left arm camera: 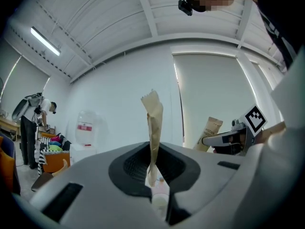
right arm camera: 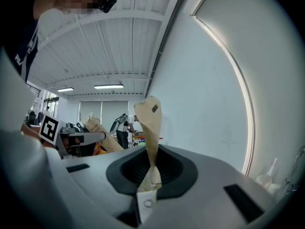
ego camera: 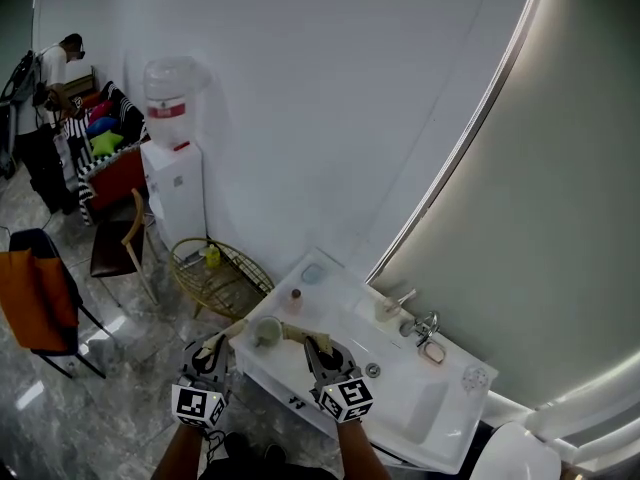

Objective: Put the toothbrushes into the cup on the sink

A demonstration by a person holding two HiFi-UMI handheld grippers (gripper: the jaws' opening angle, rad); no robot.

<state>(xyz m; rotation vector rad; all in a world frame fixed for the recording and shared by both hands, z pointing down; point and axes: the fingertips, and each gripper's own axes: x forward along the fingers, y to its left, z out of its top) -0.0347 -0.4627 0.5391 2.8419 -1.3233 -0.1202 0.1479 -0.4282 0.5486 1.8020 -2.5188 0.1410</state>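
A pale cup [ego camera: 266, 331] stands on the left end of the white sink [ego camera: 400, 408]. My left gripper [ego camera: 214, 348] is just left of the cup, shut on a toothbrush in a brown paper sleeve [ego camera: 233, 329] that points toward the cup. My right gripper [ego camera: 318, 348] is just right of the cup, shut on a second paper-sleeved toothbrush [ego camera: 296, 333]. In the left gripper view the sleeve [left arm camera: 153, 128] rises upright from the shut gripper [left arm camera: 153, 176]. The right gripper view shows the other sleeve [right arm camera: 149, 128] pinched the same way in the gripper [right arm camera: 149, 176].
A faucet [ego camera: 426, 326], a soap bottle [ego camera: 389, 307] and a small bottle [ego camera: 295, 297] stand on the sink. A wire basket [ego camera: 215, 274], a water dispenser [ego camera: 172, 158] and a chair [ego camera: 118, 240] are left of it. A person [ego camera: 45, 118] stands far left.
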